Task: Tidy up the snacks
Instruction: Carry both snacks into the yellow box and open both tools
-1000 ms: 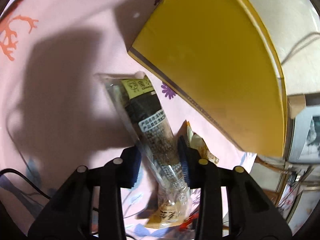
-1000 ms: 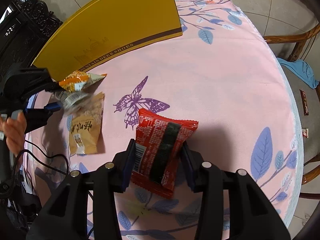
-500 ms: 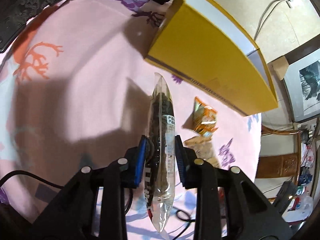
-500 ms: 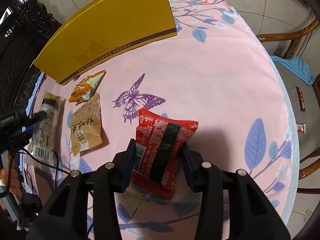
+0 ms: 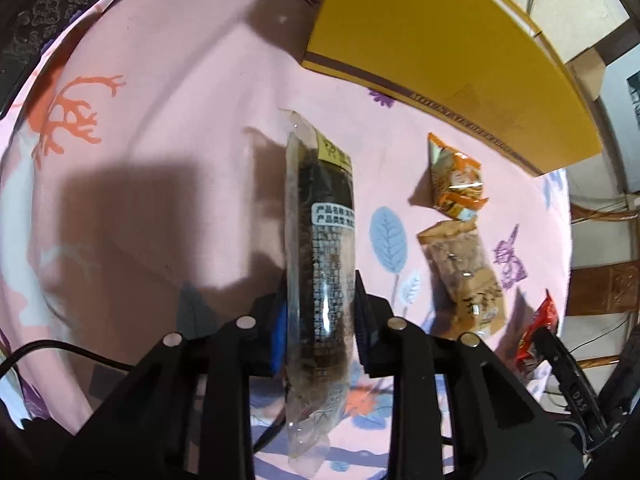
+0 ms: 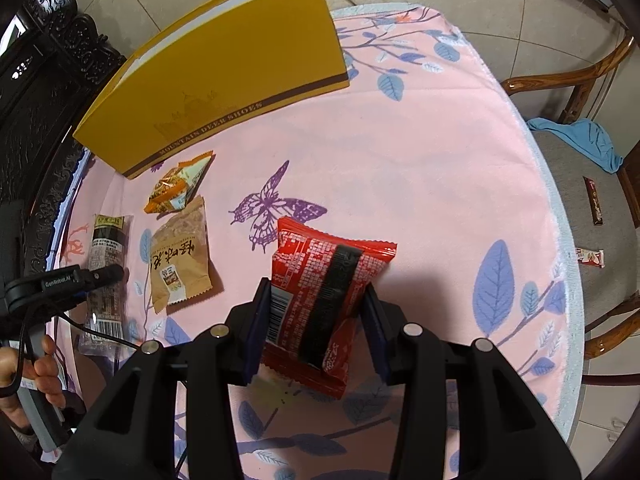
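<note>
A long clear packet with a dark snack [image 5: 324, 216] stands on edge between my left gripper's [image 5: 320, 320] blue pads, which press on its lower half; it hangs just over the pink cloth. The right wrist view shows the same dark packet [image 6: 106, 240] at the table's left edge under the left gripper [image 6: 100, 280]. My right gripper [image 6: 316, 312] is shut on a red snack packet [image 6: 320, 284], held above the cloth. An orange packet [image 6: 176, 188] and a brown packet [image 6: 178, 260] lie flat beside each other near the yellow box [image 6: 224, 76].
The pink patterned tablecloth [image 6: 420, 160] covers a round table. A wooden chair [image 6: 576, 92] at the right holds a blue cloth [image 6: 576, 140] and two small packets. Dark carved furniture [image 6: 52, 40] stands at the left. A black cable [image 5: 60, 350] trails near a hand [image 6: 44, 364].
The left gripper closed on the dark packet, rolled it onto its edge and carried it away from the yellow box toward the table's left edge. The right gripper kept still.
</note>
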The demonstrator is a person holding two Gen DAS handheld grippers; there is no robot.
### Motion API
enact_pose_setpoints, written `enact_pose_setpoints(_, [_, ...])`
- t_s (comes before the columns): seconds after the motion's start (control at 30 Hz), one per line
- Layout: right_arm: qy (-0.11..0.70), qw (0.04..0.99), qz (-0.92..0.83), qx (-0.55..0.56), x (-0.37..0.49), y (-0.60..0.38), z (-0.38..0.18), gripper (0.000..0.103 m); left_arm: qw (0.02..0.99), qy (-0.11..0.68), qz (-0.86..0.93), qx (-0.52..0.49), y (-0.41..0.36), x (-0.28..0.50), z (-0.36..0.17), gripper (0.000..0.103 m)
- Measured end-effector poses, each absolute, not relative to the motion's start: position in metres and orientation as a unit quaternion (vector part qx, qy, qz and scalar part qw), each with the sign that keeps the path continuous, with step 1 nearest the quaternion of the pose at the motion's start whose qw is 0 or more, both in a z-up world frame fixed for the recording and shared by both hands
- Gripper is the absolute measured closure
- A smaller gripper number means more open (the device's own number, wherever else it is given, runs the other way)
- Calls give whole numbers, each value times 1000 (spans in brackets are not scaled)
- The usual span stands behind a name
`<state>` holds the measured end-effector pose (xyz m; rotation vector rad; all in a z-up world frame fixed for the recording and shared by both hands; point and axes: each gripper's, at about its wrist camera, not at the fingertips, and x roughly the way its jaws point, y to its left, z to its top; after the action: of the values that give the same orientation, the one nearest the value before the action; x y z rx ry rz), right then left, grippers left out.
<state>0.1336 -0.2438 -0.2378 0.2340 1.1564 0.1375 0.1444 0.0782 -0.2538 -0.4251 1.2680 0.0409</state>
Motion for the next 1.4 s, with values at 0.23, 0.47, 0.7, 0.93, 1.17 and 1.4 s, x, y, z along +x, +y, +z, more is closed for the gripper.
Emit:
enact_pose_setpoints(0.23, [522,843,70,113,138,-246,-219,59,833,533,14,-147,74,139,-196,76])
enact_pose_setpoints(0.47, [463,872,96,129,165,-241,-167,59,874,468,-8,-127,58,158,-132,76])
enact_pose_setpoints(0.7, [374,909,128,133,210,-231,-97,59,913,390,-33,-113,45,196,-65,76])
enact_pose_setpoints(0.93, [310,932,143,121,254,-219,-50,59,934,339,-50,-101,36,243,-20,76])
enact_pose_setpoints(1.17, [274,945,151,99,299,-203,-27,59,941,318,-53,-99,30,288,2,76])
enact_pose_setpoints(1.4, [267,948,169,44,327,-176,-25,56,938,323,-33,-125,35,317,-6,32])
